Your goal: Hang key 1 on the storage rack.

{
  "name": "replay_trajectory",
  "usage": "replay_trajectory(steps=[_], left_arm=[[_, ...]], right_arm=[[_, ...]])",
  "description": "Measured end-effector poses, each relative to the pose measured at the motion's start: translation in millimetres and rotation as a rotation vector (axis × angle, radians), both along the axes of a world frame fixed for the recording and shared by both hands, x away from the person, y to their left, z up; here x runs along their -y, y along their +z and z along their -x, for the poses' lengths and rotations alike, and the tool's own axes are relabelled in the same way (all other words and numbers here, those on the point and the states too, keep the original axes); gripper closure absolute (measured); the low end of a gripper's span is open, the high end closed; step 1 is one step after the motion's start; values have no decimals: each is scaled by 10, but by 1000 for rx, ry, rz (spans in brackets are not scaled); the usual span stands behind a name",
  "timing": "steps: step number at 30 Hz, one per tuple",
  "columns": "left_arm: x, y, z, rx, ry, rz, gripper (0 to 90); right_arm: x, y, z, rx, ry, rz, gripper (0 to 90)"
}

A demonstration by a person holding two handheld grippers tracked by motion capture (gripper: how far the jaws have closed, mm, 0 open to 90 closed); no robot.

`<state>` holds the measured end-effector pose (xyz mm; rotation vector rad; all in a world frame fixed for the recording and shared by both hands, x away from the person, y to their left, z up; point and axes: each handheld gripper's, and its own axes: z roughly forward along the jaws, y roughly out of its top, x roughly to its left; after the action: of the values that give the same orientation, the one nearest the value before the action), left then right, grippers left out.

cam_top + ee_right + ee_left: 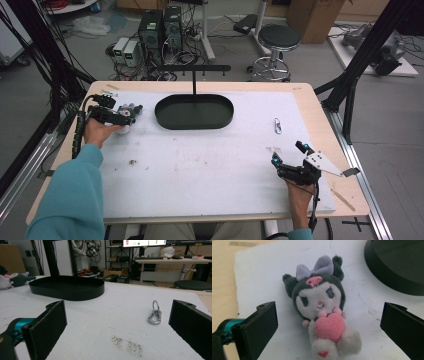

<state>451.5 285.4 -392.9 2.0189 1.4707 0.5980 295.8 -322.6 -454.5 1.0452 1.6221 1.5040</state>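
Soft plush toy (322, 315) lay between the left gripper's (325, 325) wide-open, empty jaws; closing on its rounded belly, I judged, might squeeze it out sideways.

No word, brand or number can be read anywhere in these pictures. The monitor (144, 243) at the top edge of the right gripper view shows coloured blocks and rows too small to make out. The plush toy (322, 315), at the centre of the left gripper view, bears only stitched hearts, not letters.
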Motion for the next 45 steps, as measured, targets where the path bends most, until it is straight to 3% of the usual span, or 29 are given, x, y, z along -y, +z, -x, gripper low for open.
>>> replay_trajectory(steps=[3, 5, 12, 21, 23, 25, 39, 40, 43, 45], left_arm=[[28, -31, -15, -18, 3, -22, 37], [16, -58, -34, -51, 20, -25, 135], [9, -95, -49, -89, 31, -34, 142], [75, -173, -64, -146, 29, -83, 172], [75, -194, -79, -160, 48, -56, 196], [75, -196, -83, -165, 50, -38, 201], [57, -191, -80, -192, 81, -41, 385], [63, -194, -78, -193, 79, -56, 396], [90, -196, -59, -174, 70, -88, 440], [75, -191, -47, -162, 71, -77, 485]], right_arm=[[0, 1, 1, -2, 1, -3, 8], [-1, 0, 0, 0, 1, -2, 8], [0, 1, 2, -3, 2, -4, 8], [1, 0, 0, -1, 3, -1, 8], [0, 0, 0, 0, 1, -1, 8], [0, 0, 1, 0, 2, -1, 8], [0, 0, 0, 0, 2, -1, 8], [0, 0, 1, -1, 2, -1, 8], [-1, 0, 1, -1, 2, -3, 8], [0, 0, 1, 0, 3, -1, 8]])
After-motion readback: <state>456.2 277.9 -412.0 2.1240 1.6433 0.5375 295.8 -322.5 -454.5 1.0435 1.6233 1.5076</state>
